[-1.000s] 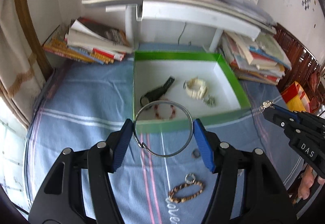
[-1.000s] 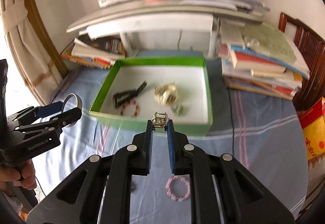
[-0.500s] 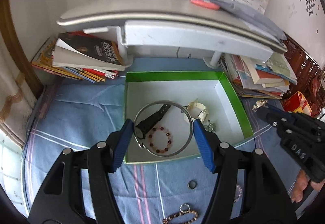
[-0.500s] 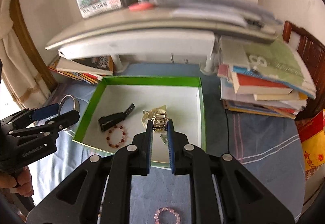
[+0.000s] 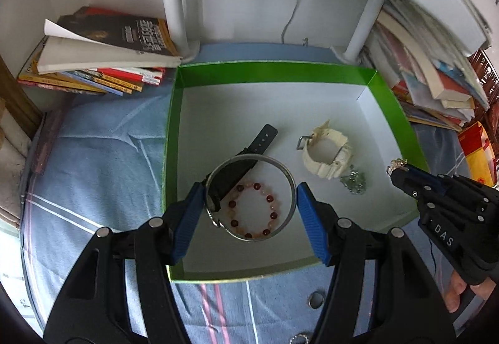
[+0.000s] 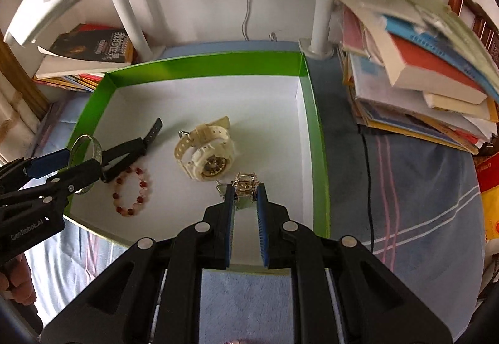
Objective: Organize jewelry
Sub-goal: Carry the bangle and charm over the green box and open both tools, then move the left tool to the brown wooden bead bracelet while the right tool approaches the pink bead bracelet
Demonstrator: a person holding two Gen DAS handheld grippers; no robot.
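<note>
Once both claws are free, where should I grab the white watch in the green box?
Take the white watch across its case, pads on the two flat flanks where the strap leaves, coming from above. It lies tipped on its side with the band curled into a loop, so the strap would flex. Keep off the black watch and the small silver piece beside it.

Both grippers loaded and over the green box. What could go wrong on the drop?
1. The silver bangle in the left gripper hangs above the black watch and red bead bracelet; released there, it may land on and tangle with them.
2. The small gold piece in the right gripper sits close to the white watch and could snag it.
</note>
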